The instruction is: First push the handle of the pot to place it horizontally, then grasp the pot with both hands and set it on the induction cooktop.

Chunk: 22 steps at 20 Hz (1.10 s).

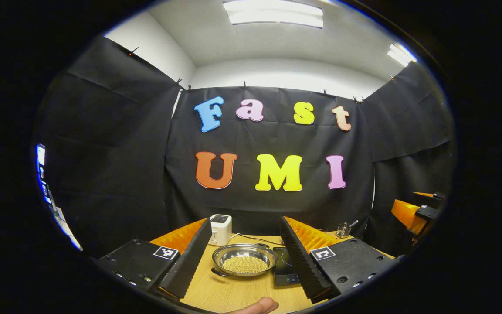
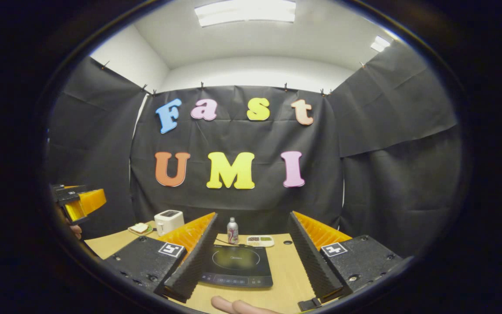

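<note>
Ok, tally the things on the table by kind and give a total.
Cookware: 1, the steel pot holding grains.
Appliances: 2, induction cooktop and white toaster.
Drinks: 1, bottle.
Food dishes: 2, plate with bread and small tray.
Utensil holders: 1, wire holder.
Total: 7

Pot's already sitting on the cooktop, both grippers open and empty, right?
Not on it. The left gripper view shows the pot on the table, beside the cooktop. The left gripper and right gripper are open and empty, as you said.
</note>
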Tool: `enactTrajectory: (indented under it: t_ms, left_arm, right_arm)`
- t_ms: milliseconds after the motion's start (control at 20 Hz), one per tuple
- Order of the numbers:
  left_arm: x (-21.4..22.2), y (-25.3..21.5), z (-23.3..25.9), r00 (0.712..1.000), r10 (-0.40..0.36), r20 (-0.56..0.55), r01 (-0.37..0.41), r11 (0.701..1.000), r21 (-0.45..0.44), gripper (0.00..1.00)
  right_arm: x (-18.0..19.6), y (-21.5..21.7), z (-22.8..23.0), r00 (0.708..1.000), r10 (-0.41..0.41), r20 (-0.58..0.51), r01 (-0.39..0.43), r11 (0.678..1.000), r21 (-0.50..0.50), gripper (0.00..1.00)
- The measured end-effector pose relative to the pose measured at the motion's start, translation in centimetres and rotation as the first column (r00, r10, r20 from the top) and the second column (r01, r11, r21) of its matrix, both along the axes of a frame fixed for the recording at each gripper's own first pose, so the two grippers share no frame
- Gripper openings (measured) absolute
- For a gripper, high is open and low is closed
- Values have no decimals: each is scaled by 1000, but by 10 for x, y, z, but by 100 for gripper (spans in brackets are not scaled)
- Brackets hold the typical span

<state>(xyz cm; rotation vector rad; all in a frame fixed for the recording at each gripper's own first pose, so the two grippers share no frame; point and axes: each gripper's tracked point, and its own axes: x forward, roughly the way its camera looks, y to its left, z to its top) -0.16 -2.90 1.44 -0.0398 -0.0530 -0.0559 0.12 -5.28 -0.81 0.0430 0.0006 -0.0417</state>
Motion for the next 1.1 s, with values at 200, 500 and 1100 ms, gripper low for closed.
enactTrajectory:
  t_ms: [200, 500, 1100]
  left_arm:
    - [3, -4, -3, 1000, -8, -14, 8, 1000, 15, 94]
    - [18, -13, -15, 998, -41, -56, 43, 999, 30, 88]
    - [74, -16, -67, 980, -49, -193, 65, 995, 75, 1]
  right_arm:
    - [3, -5, -3, 1000, -5, -8, 5, 1000, 6, 97]
    - [9, -13, -10, 1000, -14, -18, 15, 1000, 18, 97]
    - [24, -29, -25, 999, -29, -36, 30, 999, 20, 97]
